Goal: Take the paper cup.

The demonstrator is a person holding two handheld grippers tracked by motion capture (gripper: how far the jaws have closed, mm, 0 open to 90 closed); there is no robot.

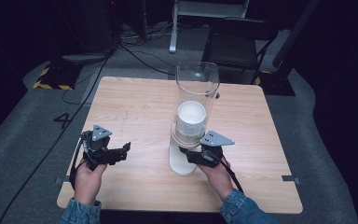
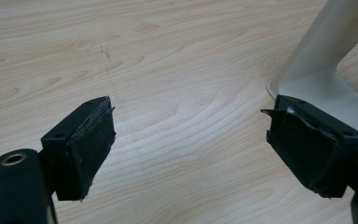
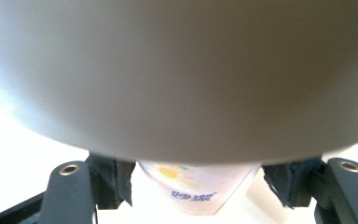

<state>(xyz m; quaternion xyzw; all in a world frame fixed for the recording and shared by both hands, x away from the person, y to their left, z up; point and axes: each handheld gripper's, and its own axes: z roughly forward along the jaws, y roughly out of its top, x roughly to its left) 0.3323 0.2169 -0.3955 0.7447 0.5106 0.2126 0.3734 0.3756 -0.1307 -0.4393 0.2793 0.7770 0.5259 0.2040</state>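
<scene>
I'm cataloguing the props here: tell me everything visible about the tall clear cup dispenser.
The tall clear plastic tube dispenser stands upright on a white base near the wooden table's middle. A stack of white paper cups sits inside. The right gripper is shut on the lowest printed cup under it.

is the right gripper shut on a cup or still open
Shut on the paper cup: in the right gripper view its fingers press both sides of the cup hanging below the dispenser.
</scene>
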